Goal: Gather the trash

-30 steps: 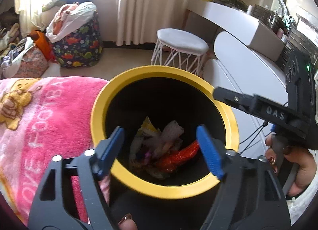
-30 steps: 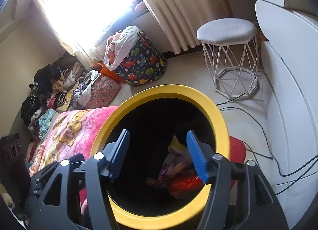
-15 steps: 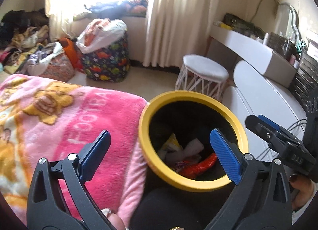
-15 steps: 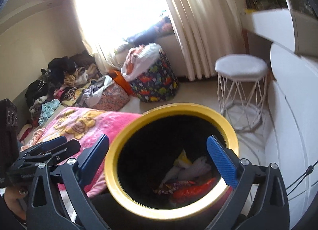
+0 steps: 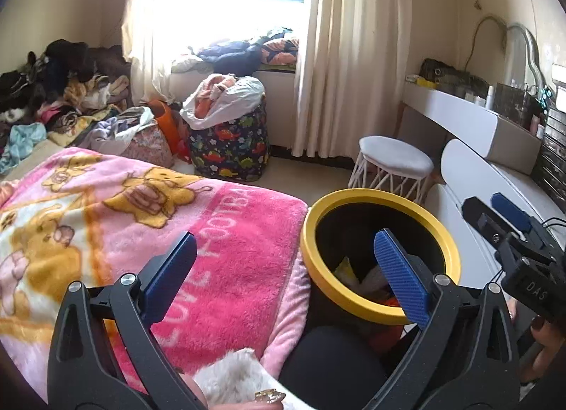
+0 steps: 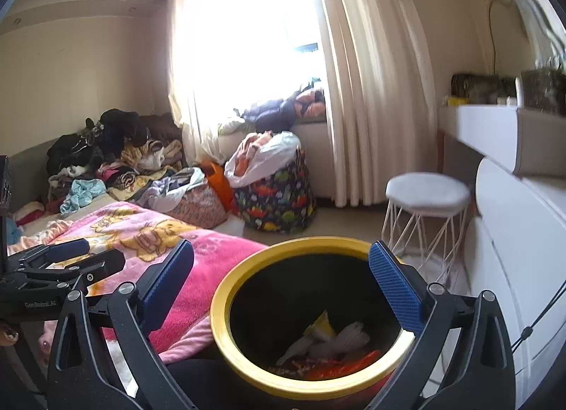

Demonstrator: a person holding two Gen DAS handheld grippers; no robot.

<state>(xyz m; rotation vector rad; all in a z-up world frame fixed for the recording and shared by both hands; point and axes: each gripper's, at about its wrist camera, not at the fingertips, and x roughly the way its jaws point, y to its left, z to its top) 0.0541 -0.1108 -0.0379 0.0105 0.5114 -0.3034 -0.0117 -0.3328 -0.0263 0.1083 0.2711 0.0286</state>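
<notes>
A: Are the grippers holding anything?
B: No. The left gripper (image 5: 286,277) and right gripper (image 6: 283,284) both gape wide, empty.
A: The trash (image 6: 329,350)?
B: Inside the bin (image 6: 226,325), beside the pink blanket (image 5: 226,233).

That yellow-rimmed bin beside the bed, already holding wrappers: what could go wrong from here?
1. The yellow-rimmed bin stands tight against the pink blanket, so a snagged blanket or a swinging gripper might tip it and spill the wrappers.
2. The left gripper and right gripper, both with jaws wide and empty, sit close together and could collide.
3. The cables by the white cabinet may catch.
</notes>
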